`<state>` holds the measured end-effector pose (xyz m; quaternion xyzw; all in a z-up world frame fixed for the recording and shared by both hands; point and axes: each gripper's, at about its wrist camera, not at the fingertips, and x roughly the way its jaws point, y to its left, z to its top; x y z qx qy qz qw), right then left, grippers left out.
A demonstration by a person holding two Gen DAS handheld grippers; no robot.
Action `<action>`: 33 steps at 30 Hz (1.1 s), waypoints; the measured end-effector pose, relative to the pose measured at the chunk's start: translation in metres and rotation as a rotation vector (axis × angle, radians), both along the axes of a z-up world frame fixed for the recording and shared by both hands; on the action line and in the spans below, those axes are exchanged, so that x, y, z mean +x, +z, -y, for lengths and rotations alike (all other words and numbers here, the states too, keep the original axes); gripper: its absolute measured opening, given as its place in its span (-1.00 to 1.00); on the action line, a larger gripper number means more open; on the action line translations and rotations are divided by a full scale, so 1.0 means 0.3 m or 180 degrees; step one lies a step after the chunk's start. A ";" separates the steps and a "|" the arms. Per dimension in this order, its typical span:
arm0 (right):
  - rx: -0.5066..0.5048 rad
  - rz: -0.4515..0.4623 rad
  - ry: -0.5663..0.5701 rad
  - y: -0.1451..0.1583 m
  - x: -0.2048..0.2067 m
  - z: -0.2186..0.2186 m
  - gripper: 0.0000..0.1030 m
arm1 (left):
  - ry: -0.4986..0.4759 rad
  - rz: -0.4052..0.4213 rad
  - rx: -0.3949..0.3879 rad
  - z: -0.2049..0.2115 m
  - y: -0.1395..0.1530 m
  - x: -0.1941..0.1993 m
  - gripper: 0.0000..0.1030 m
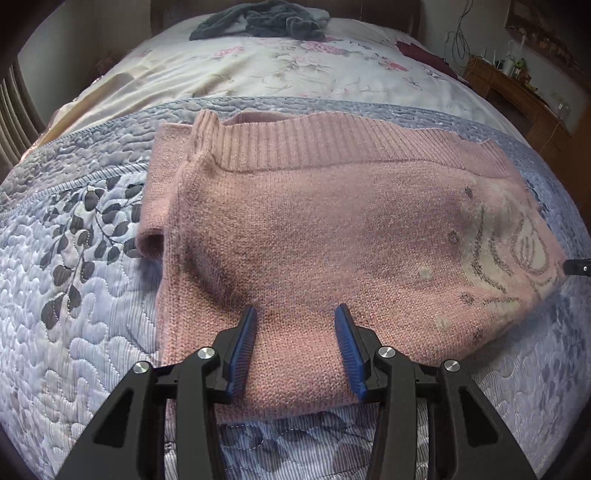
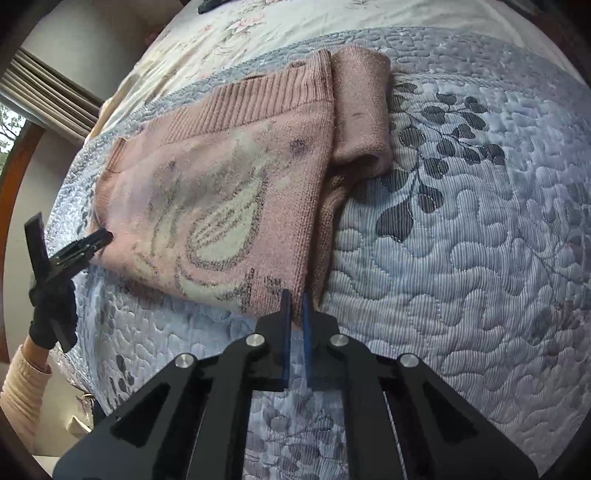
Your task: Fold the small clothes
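Note:
A pink knitted sweater [image 1: 314, 229] lies folded on the quilted bed cover, its ribbed hem at the far side and a cream-and-grey pattern [image 1: 517, 251] at its right end. My left gripper [image 1: 297, 317] stands open, its blue pads straddling the sweater's near edge. In the right wrist view the same sweater [image 2: 221, 192] shows a folded sleeve [image 2: 360, 110] on its right. My right gripper [image 2: 295, 306] is shut on the sweater's near corner. The left gripper [image 2: 99, 238] touches the sweater's left edge, held by a gloved hand [image 2: 51, 306].
The blue-grey quilt with a leaf print [image 2: 461, 240] spreads wide to the right. A floral sheet [image 1: 277, 66] lies beyond it, with a dark grey heap of clothes [image 1: 266, 20] at the headboard. A wooden side table [image 1: 517, 88] stands at the far right.

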<state>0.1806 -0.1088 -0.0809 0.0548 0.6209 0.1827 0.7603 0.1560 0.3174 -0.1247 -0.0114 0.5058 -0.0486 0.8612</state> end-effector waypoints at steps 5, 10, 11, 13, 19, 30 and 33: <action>0.0065 -0.0092 -0.0069 -0.060 0.000 0.003 -0.92 | 0.0027 0.0000 -0.0033 -0.003 -0.013 0.002 -0.14; 0.0135 -0.0078 -0.0085 -0.004 0.027 0.009 -0.34 | 0.0056 0.0040 -0.0006 0.012 0.043 0.024 -0.15; 0.0163 -0.0001 -0.0123 0.021 0.040 0.028 -0.22 | 0.0041 0.0121 -0.0064 0.021 0.071 0.029 -0.14; 0.0190 0.0140 -0.0228 0.064 0.083 0.054 0.13 | 0.0012 0.0232 -0.0181 0.047 0.118 0.055 -0.13; 0.0431 -0.0003 -0.0489 0.038 0.260 0.109 0.16 | 0.0047 0.0258 -0.0307 0.135 0.129 0.195 -0.12; 0.0738 -0.0233 -0.0546 -0.112 0.410 0.101 0.26 | 0.0183 0.0003 -0.0408 0.130 0.011 0.348 -0.12; 0.0889 -0.0243 -0.0482 -0.124 0.429 0.071 -0.32 | 0.0185 -0.0021 -0.0447 0.124 0.001 0.357 -0.12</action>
